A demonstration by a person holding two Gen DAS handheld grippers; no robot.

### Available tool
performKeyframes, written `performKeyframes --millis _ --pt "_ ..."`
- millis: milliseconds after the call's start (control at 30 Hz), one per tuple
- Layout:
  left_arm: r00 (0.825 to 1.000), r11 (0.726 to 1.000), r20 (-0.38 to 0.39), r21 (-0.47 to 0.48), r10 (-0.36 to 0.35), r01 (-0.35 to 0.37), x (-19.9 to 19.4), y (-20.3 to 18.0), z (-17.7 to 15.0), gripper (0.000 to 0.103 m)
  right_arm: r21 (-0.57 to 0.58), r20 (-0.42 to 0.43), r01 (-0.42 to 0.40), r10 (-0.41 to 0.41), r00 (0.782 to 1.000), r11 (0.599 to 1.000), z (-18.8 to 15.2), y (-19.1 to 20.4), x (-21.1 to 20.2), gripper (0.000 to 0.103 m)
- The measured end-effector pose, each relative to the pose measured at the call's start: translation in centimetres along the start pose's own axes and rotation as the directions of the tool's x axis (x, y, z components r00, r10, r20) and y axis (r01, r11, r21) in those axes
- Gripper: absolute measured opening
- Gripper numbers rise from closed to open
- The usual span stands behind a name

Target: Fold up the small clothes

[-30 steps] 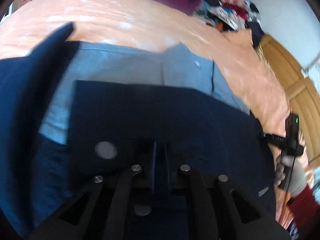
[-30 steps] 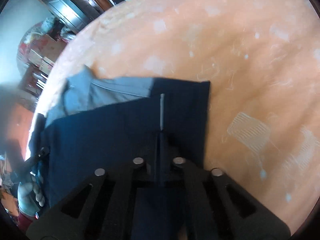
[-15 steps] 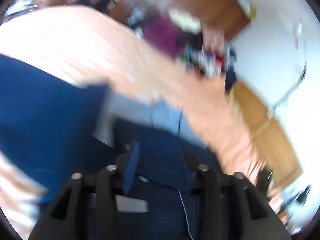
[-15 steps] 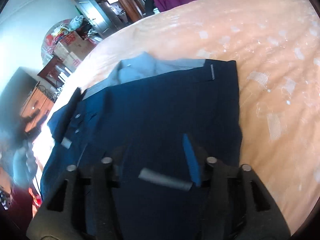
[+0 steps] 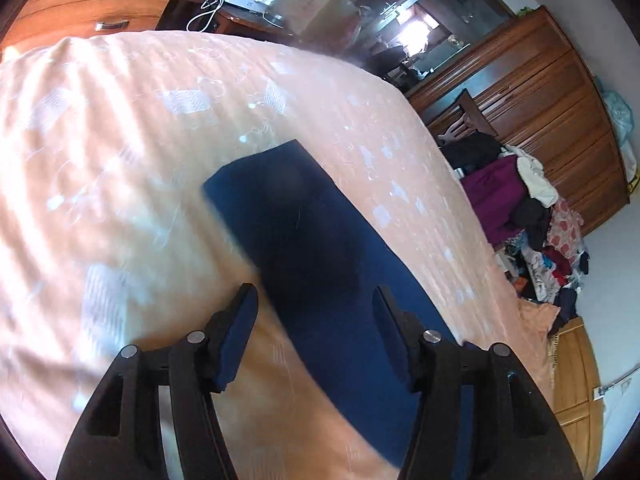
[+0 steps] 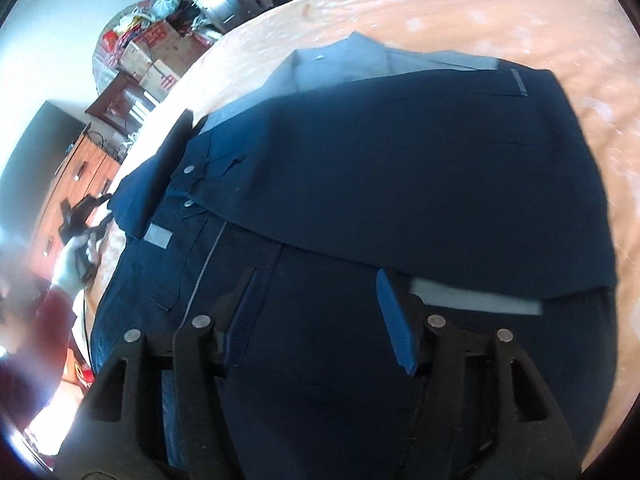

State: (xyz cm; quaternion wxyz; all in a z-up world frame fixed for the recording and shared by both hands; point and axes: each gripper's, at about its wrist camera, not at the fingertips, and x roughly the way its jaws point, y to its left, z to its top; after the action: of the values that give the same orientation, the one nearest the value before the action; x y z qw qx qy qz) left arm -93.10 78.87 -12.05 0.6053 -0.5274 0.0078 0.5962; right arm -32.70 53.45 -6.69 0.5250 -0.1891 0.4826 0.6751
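A navy shirt [image 6: 400,184] lies on the peach bedspread [image 6: 460,12], one half folded over the other, its pale blue lining [image 6: 340,68] showing at the far edge. In the left wrist view a long navy part of the shirt [image 5: 312,248] stretches across the bedspread [image 5: 120,160]. My left gripper [image 5: 314,312] is open above that part, holding nothing. My right gripper [image 6: 316,296] is open just above the folded shirt, nothing between its fingers. The left gripper [image 6: 80,216], held by a gloved hand, shows at the left of the right wrist view.
A heap of mixed clothes [image 5: 528,216] lies at the bed's right side, before a wooden wardrobe [image 5: 560,112]. A wooden dresser [image 5: 92,4] and a desk with cables stand beyond the bed. Cardboard boxes [image 6: 160,56] sit at the far left in the right wrist view.
Both grippers have opened and let go of the shirt. The left gripper has swung away to the shirt's side; the right has pulled back and lifted a little.
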Motion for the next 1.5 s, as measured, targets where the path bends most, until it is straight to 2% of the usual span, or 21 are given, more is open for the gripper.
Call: performKeyframes --millis 133,167,200,300,400,500,533,600,633,667,700,733,767,900,933,1033,1100,1267,1367,1467,1500 --pt "0.999 0.997 0.012 0.061 0.052 -0.053 1.7 -0.2 1.3 0.049 -0.007 0.007 -0.007 0.007 1.000 1.000 0.1 1.1 0.8 0.054" --pt "0.999 0.995 0.015 0.083 0.046 -0.047 1.6 -1.5 0.9 0.025 0.015 0.024 -0.022 0.021 0.999 1.000 0.1 0.9 0.6 0.037" --pt "1.000 0.994 0.002 0.113 0.003 -0.003 1.2 -2.3 0.6 0.006 0.032 0.038 -0.041 0.040 0.998 0.999 0.2 0.7 0.3 0.022" --pt "0.988 0.954 -0.007 0.260 -0.152 0.148 -0.7 -9.2 -1.4 0.006 0.082 0.099 -0.075 0.066 0.993 0.994 0.5 -0.3 -0.9 0.016" --pt "0.919 0.828 -0.083 0.408 -0.386 0.385 -4.0 -19.3 -6.3 0.008 0.118 0.129 -0.095 0.080 0.988 0.988 0.8 -1.4 -2.2 0.016" --pt "0.799 0.648 -0.229 0.483 -0.556 0.589 -5.4 -29.4 -13.1 0.012 0.159 0.185 -0.124 0.094 0.978 0.980 1.0 -2.9 -4.3 0.016" --pt "0.772 0.614 -0.264 0.483 -0.578 0.625 -5.2 -31.4 -14.7 0.017 0.175 0.204 -0.139 0.102 0.974 0.975 1.0 -3.6 -4.9 0.016" --pt "0.706 0.551 -0.399 0.443 -0.585 0.708 -3.0 -35.2 -19.4 0.069 0.216 0.243 -0.180 0.126 0.962 0.960 0.9 -5.3 -5.9 0.023" --pt "0.704 0.552 -0.475 0.437 -0.528 0.710 -0.9 -36.5 -22.6 0.071 0.232 0.252 -0.189 0.129 0.959 0.954 0.9 -6.1 -6.2 0.025" --pt "0.706 0.576 -0.529 0.422 -0.470 0.700 1.2 -37.0 -24.6 0.063 0.248 0.255 -0.191 0.127 0.959 0.950 1.0 -6.8 -6.4 0.027" --pt "0.692 0.602 -0.584 0.388 -0.425 0.698 2.7 -36.9 -26.3 0.044 0.258 0.253 -0.199 0.133 0.958 0.945 1.1 -7.5 -6.5 0.027" --pt "0.662 0.623 -0.631 0.341 -0.404 0.704 3.6 -36.3 -27.5 0.040 0.258 0.249 -0.209 0.144 0.958 0.943 1.4 -7.9 -6.4 0.028" --pt "0.660 0.631 -0.634 0.330 -0.403 0.703 3.2 -35.4 -28.0 0.039 0.245 0.233 -0.217 0.160 0.959 0.945 2.1 -8.2 -6.2 0.031" --pt "0.723 0.658 -0.543 0.362 -0.427 0.661 0.5 -32.6 -25.8 0.045 0.217 0.184 -0.203 0.164 0.969 0.955 4.8 -8.9 -4.3 0.039" --pt "0.760 0.684 -0.495 0.377 -0.422 0.625 -0.2 -31.2 -24.4 0.047 0.218 0.179 -0.206 0.169 0.969 0.954 5.5 -9.2 -3.7 0.039" --pt "0.834 0.770 -0.402 0.364 -0.377 0.524 -0.9 -26.7 -21.7 0.051 0.264 0.107 -0.197 0.175 0.979 0.944 7.4 -10.3 -0.3 0.046" --pt "0.866 0.817 -0.361 0.338 -0.346 0.467 -1.0 -24.0 -20.0 0.051 0.292 0.061 -0.194 0.184 0.981 0.937 8.1 -10.5 1.9 0.046" --pt "0.910 0.857 -0.331 0.361 -0.251 0.368 0.4 -20.6 -17.9 0.051 0.293 0.020 -0.210 0.213 0.977 0.933 8.7 -9.3 4.6 0.045" --pt "0.927 0.844 -0.336 0.437 -0.168 0.311 1.8 -20.8 -16.7 0.051 0.324 0.020 -0.241 0.248 0.968 0.915 9.0 -9.5 5.7 0.042" --pt "0.917 0.806 -0.386 0.509 -0.100 0.302 3.9 -21.8 -17.6 0.051 0.376 0.033 -0.263 0.271 0.962 0.889 8.9 -10.4 5.9 0.009" --pt "0.910 0.781 -0.412 0.551 -0.051 0.293 5.1 -22.3 -18.4 0.051 0.379 0.044 -0.269 0.273 0.961 0.886 8.8 -10.4 5.6 0.007"
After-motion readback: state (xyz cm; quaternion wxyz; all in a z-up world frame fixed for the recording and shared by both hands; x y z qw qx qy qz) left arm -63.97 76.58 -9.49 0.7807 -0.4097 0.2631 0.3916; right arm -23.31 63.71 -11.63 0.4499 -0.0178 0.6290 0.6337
